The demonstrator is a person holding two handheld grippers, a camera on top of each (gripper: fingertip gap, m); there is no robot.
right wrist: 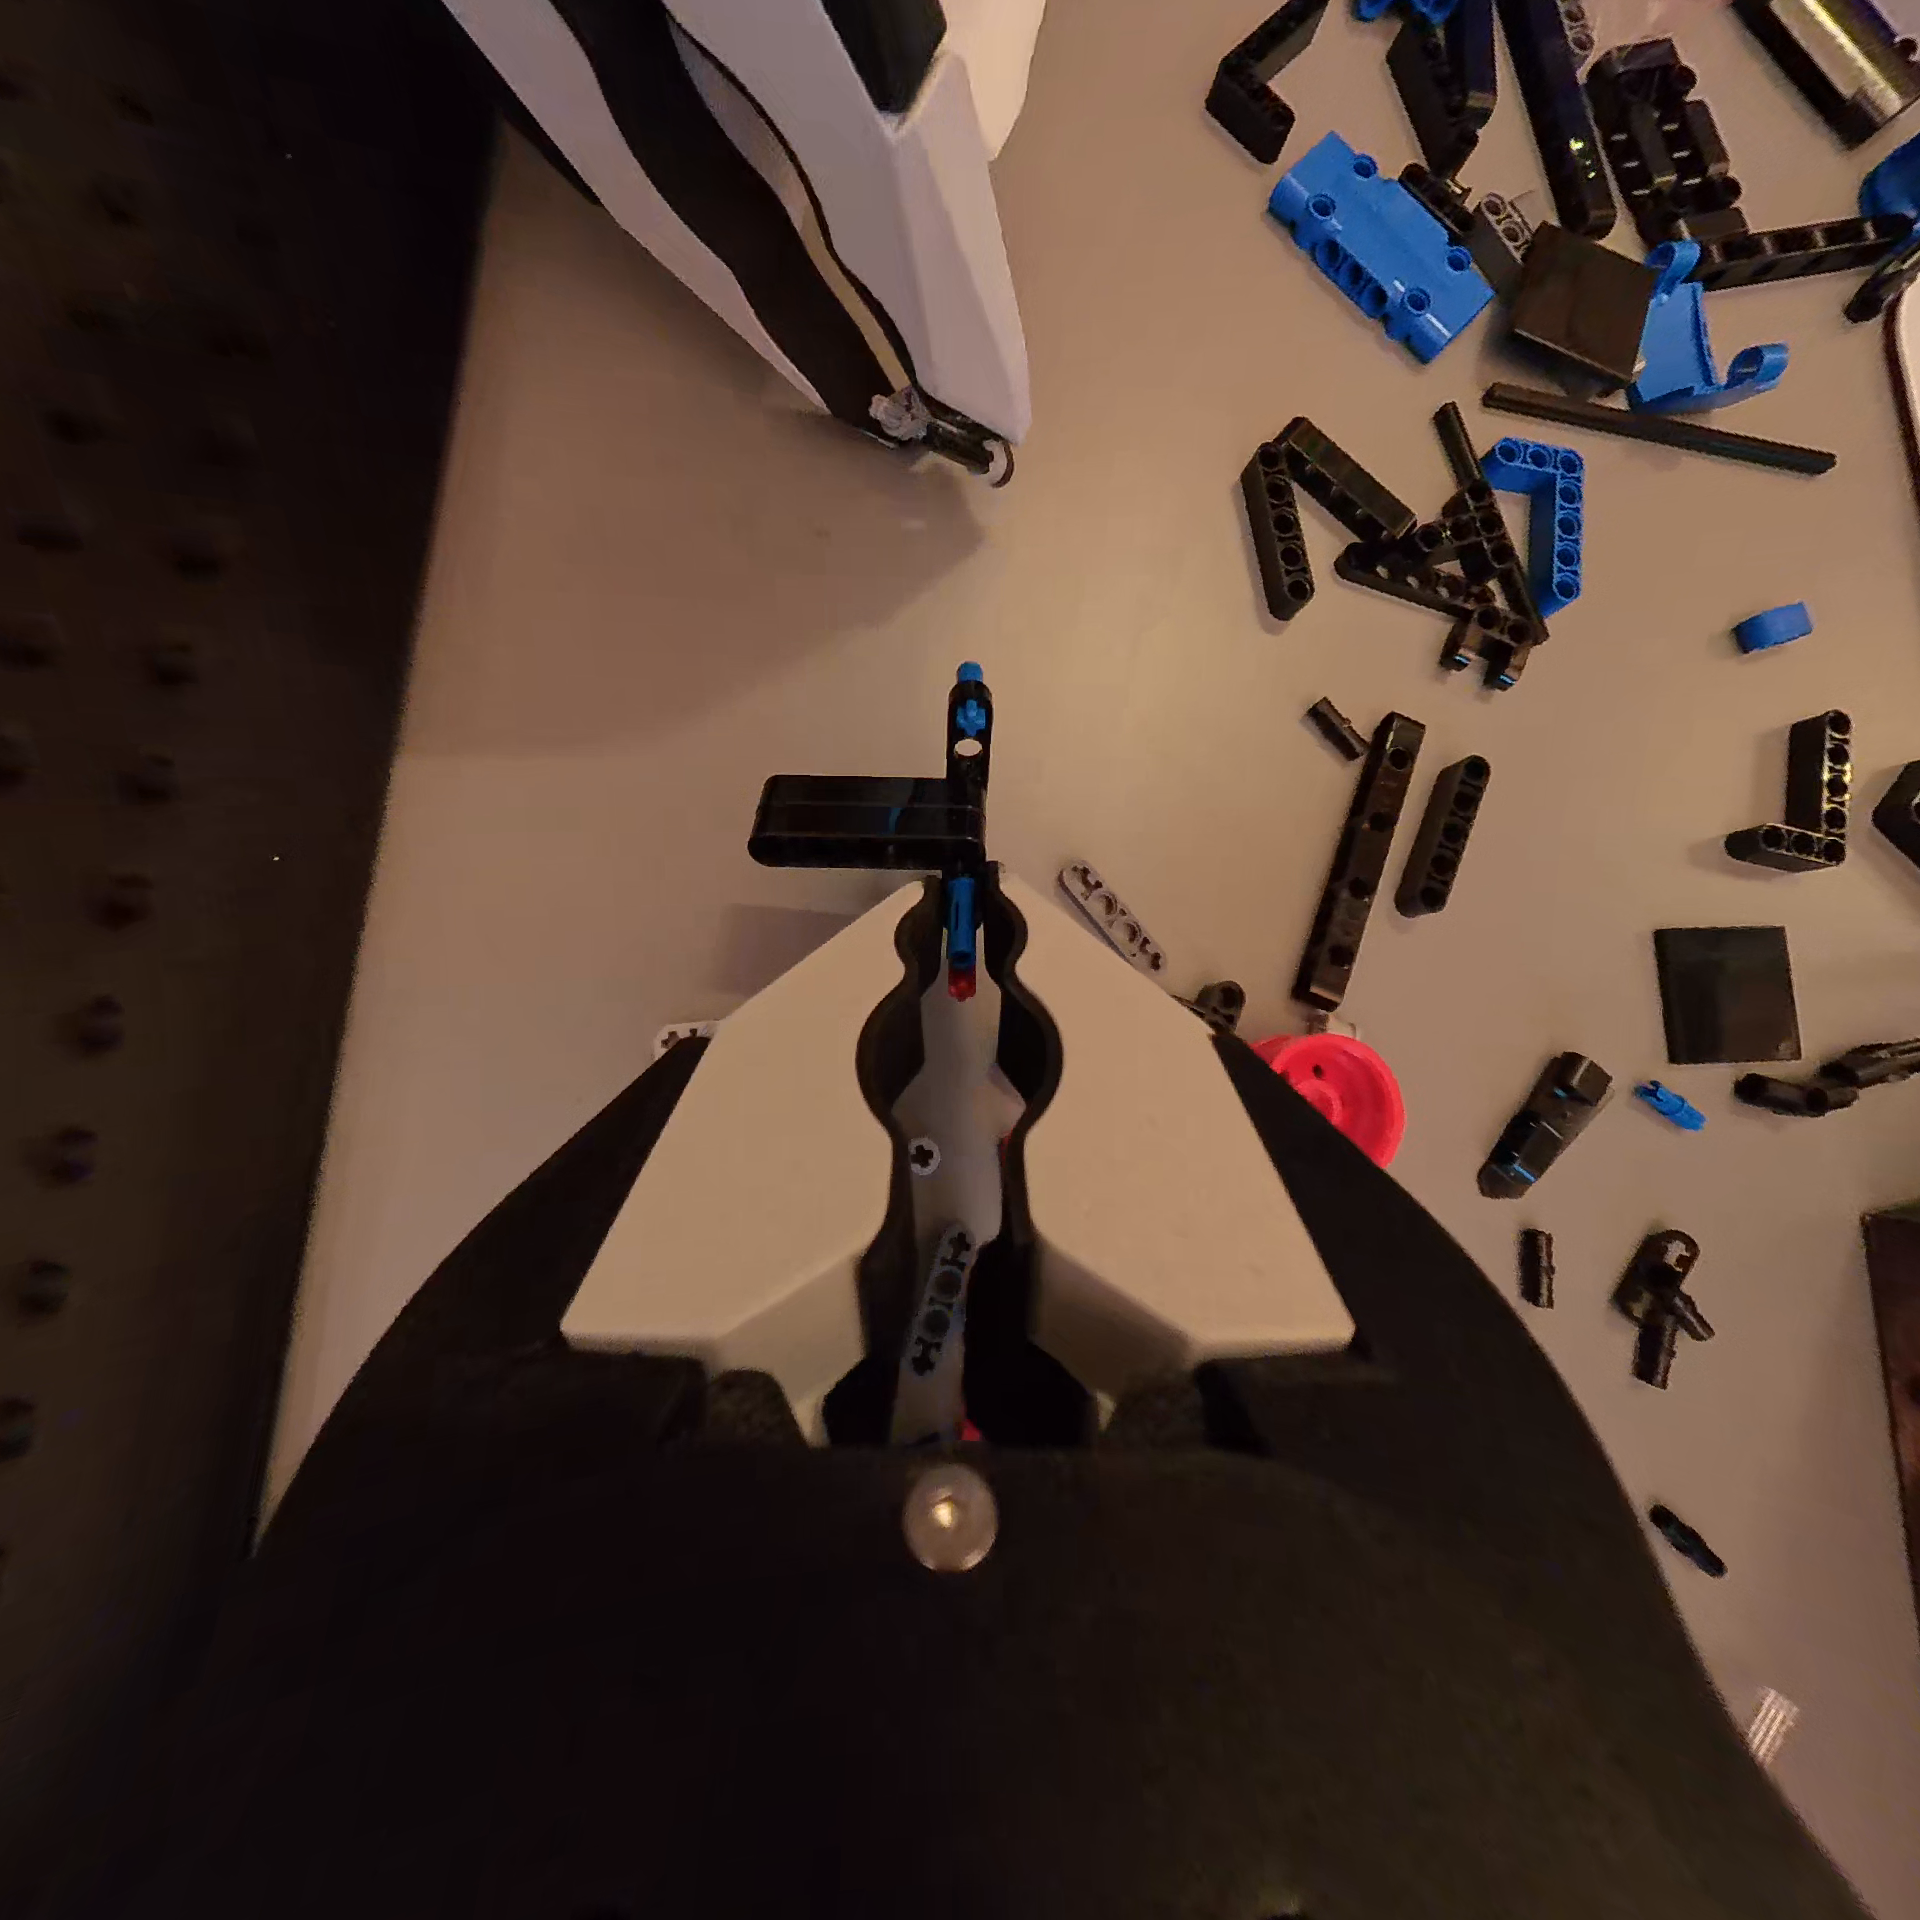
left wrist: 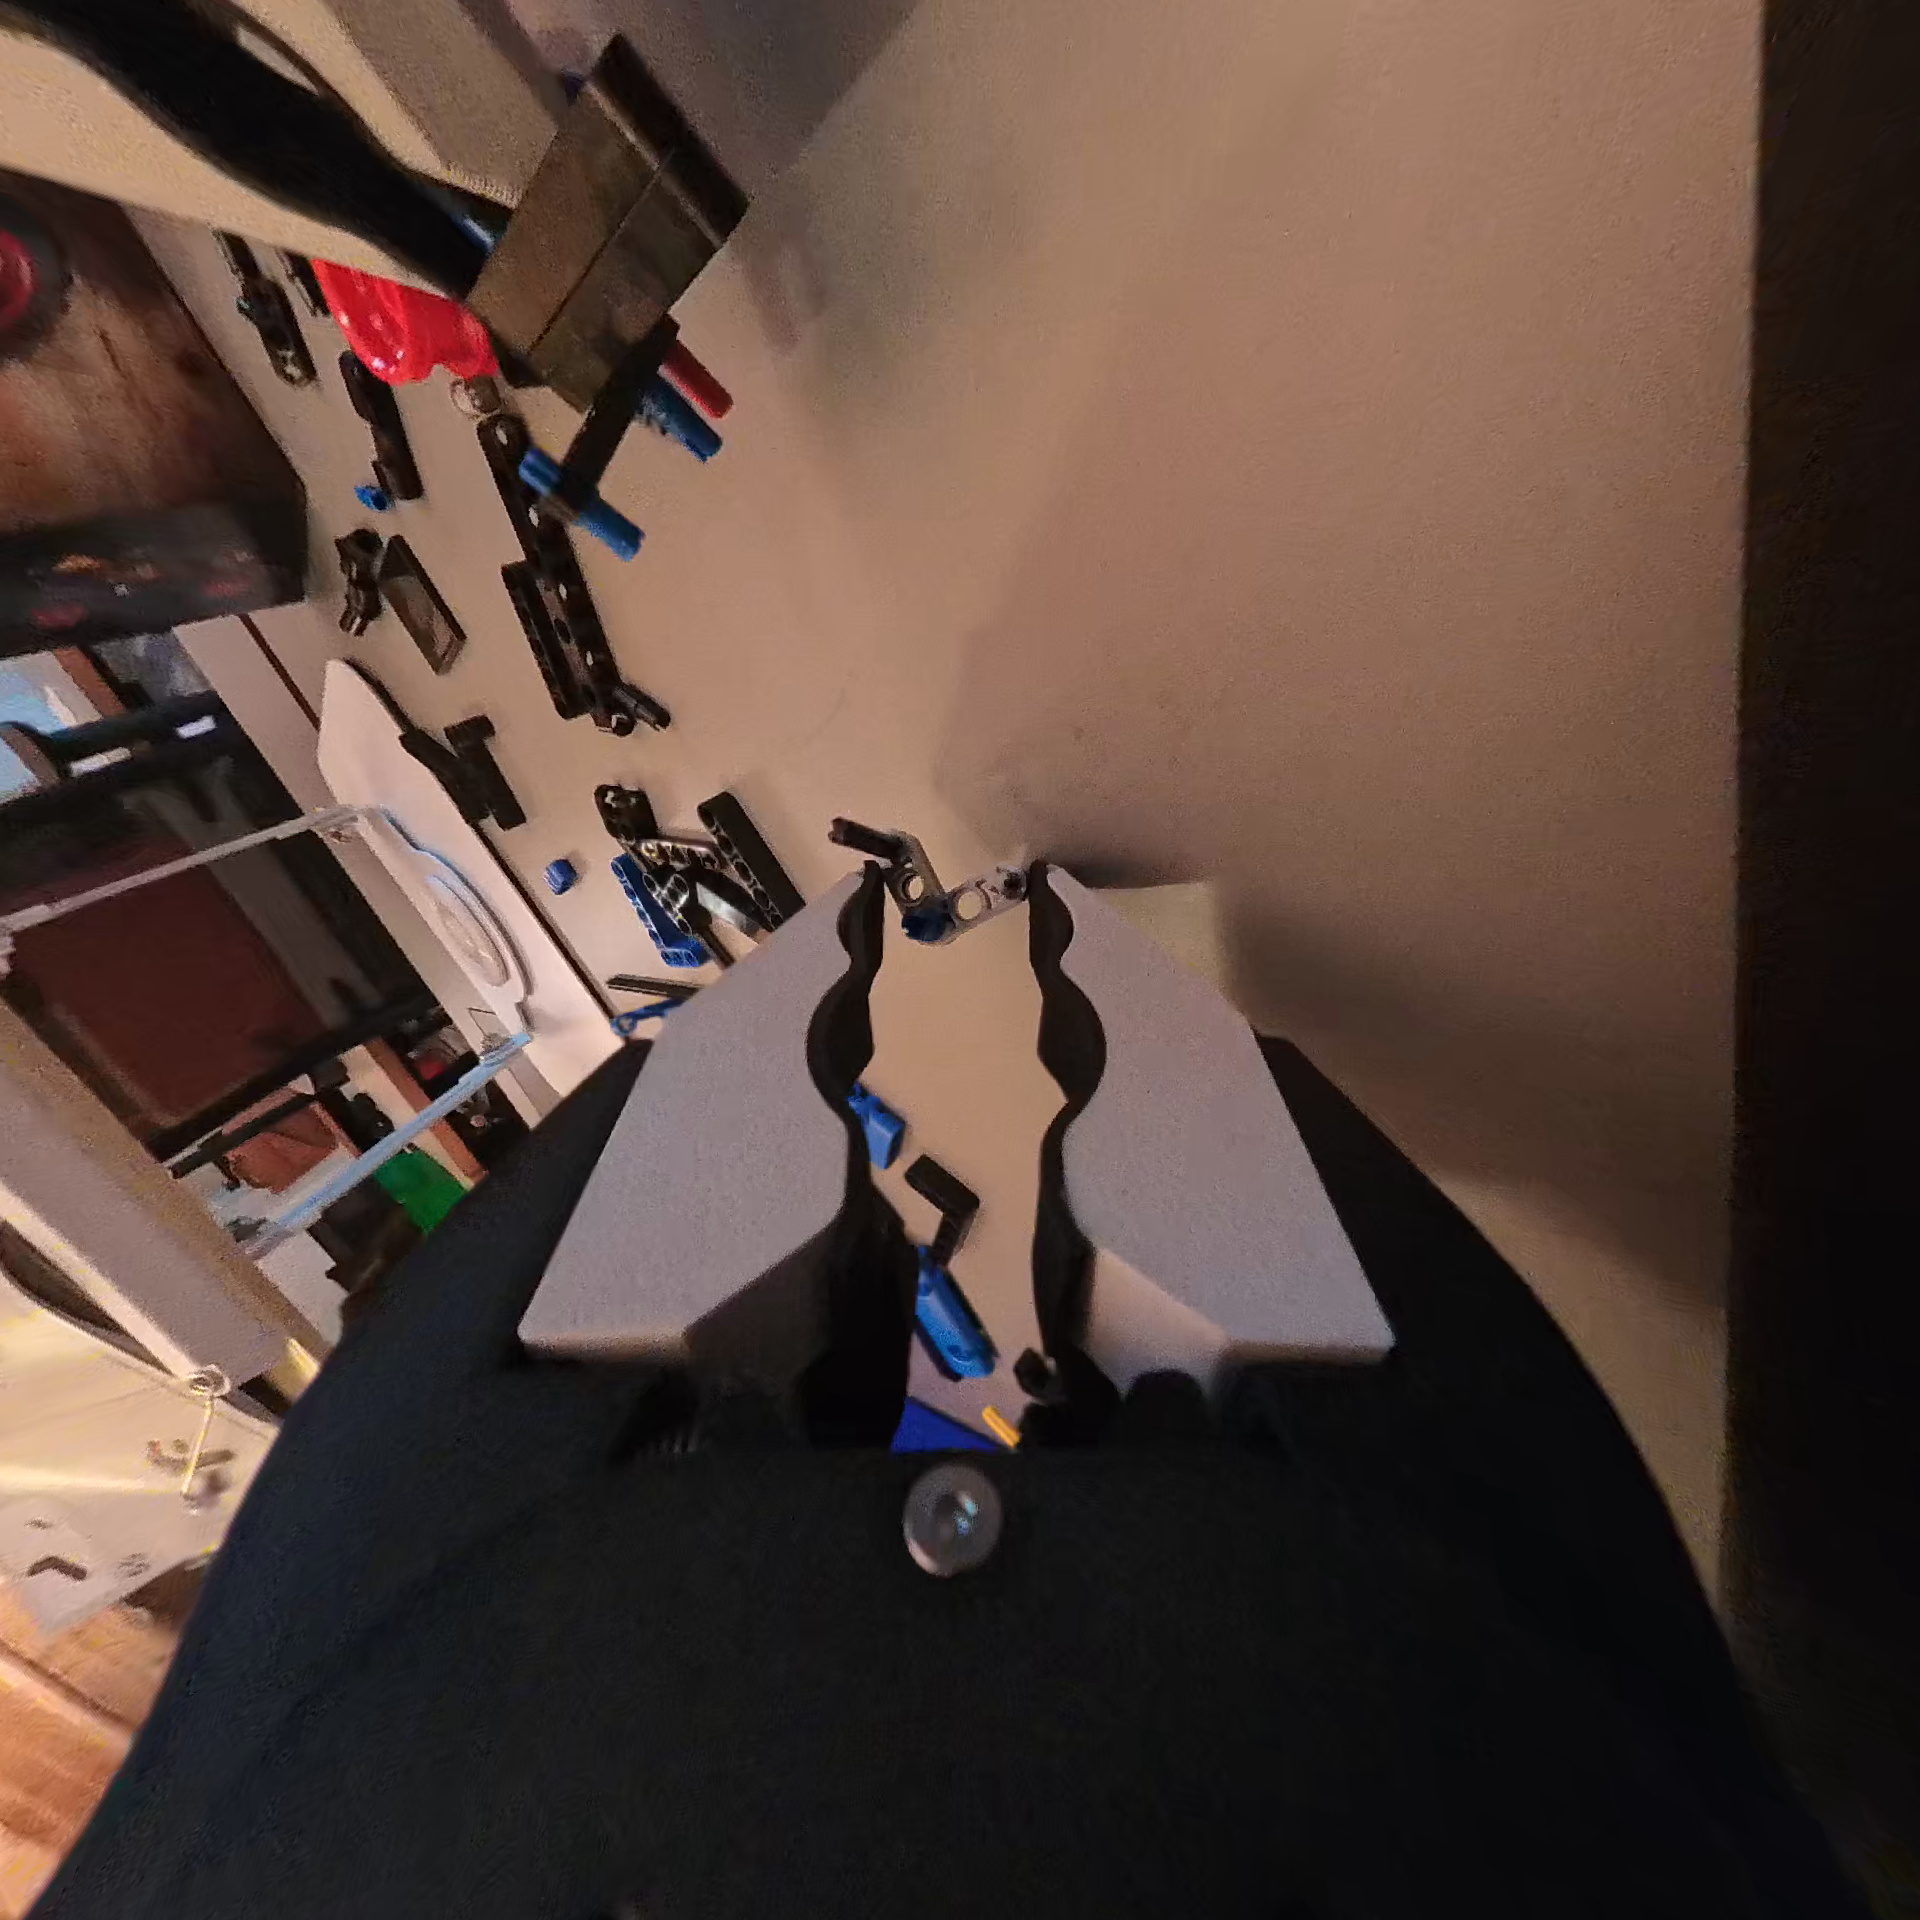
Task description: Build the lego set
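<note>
Your right gripper is pinching a small black-and-blue lego assembly by its blue pin, up off the table. It's light and stiff, but friction pins twist, so grab the black beam. Left gripper is spread, its tips gripping a small grey piece. No trays or bins; loose pieces are scattered toward the table's far-right corner.

The left gripper has its fingers parted, pinching something at the tips; the right gripper has its fingers nearly together, clamped around something
</note>
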